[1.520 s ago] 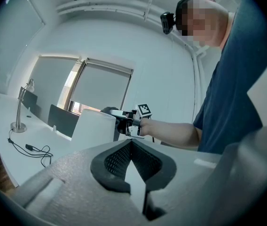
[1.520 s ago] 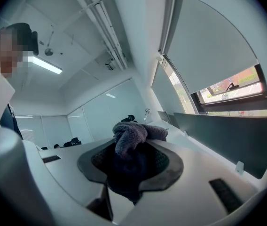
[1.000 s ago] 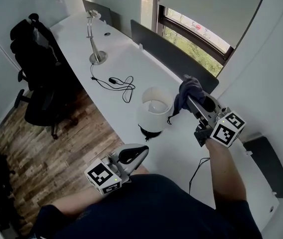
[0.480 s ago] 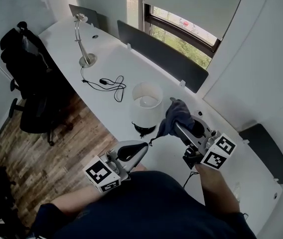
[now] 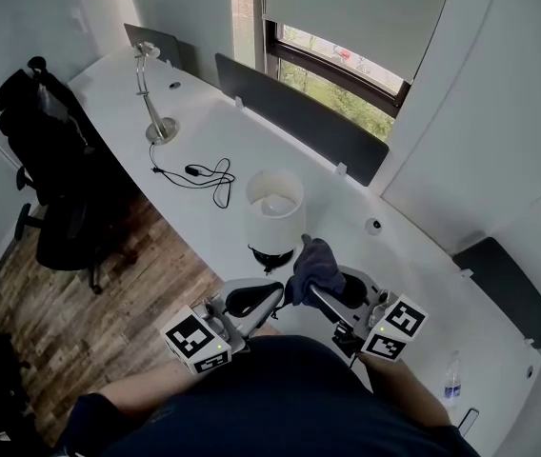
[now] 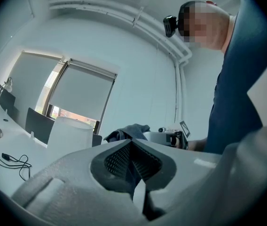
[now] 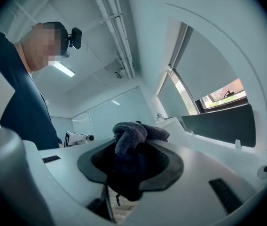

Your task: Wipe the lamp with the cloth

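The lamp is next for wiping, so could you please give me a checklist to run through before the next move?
1. Cloth held in right gripper: ok, jaws shut on it.
2. Left gripper free: ok, jaws together, nothing between them.
3. Cloth touching lamp: not ok, it is held apart from it.
4. Lamp upright on table: ok.
5. Left gripper steadying lamp: not ok, it is clear of it.
6. Dust on lamp: cannot tell.
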The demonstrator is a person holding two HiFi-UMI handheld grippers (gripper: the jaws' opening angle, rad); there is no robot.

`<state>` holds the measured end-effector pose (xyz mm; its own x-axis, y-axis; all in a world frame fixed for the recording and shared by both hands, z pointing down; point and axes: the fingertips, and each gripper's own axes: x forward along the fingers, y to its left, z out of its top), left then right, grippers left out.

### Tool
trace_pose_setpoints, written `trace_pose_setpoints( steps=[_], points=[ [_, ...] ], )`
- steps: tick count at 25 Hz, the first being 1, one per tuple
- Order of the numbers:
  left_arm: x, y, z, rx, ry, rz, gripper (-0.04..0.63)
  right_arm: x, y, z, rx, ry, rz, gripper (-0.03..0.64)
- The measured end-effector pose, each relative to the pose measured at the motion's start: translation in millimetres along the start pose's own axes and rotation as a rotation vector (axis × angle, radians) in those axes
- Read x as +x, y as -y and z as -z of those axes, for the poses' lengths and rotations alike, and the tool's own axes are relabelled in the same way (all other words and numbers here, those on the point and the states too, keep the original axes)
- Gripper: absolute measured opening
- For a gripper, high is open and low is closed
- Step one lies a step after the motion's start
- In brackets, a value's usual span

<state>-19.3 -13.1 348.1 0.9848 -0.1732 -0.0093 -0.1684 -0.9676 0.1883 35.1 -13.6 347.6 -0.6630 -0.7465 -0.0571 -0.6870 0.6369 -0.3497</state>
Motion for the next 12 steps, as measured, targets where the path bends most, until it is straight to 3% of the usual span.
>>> trace_pose_setpoints(
  steps=[12],
  points=[
    [-3.0,0.5,0.9,-0.003,0.003,-0.008,0.006,13.5,-21.3,29.5,-0.065,-0.063,-0.053,0.146]
  ],
)
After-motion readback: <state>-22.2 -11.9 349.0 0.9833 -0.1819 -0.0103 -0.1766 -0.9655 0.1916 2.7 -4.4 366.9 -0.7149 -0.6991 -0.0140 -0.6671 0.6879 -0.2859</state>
